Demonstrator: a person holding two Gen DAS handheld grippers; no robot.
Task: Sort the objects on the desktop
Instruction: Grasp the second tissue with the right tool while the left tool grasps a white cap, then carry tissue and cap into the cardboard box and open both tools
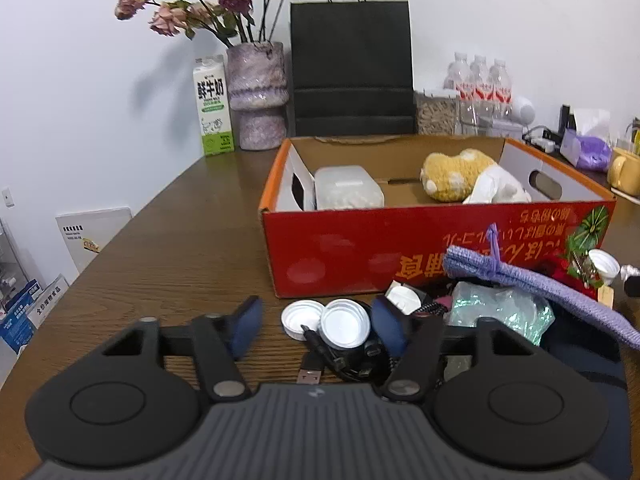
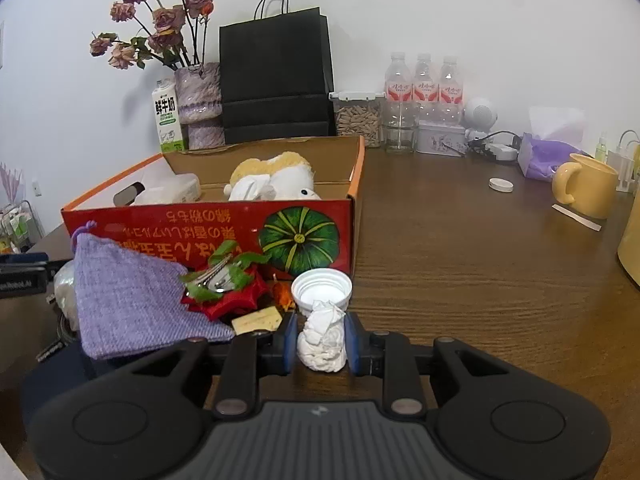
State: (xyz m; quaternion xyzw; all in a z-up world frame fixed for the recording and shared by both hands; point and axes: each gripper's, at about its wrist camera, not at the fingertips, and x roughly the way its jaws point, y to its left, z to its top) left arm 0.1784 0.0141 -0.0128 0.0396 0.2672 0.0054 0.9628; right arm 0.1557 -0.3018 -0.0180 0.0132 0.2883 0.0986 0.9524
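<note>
A: Left wrist view: the left gripper [image 1: 316, 326] brackets two white caps [image 1: 325, 320], pads clear of them; toy and tub already in the red box [image 1: 400, 248] ahead.

B: Right wrist view: the right gripper [image 2: 321, 340] pinches crumpled tissue [image 2: 323, 340]; pouch [image 2: 132, 292] and clutter left of the jaws remain unsorted.

Qty: water bottles [image 2: 424, 84] x3; white caps x4 – 2 by cable [image 1: 324, 322], 1 by crumpled tissue [image 2: 321, 288], 1 far on table [image 2: 500, 184]; cardboard box [image 2: 208, 232] x1; black paper bag [image 2: 276, 76] x1; milk carton [image 1: 214, 106] x1; yellow mug [image 2: 586, 186] x1; purple pouch [image 2: 132, 296] x1.
</note>
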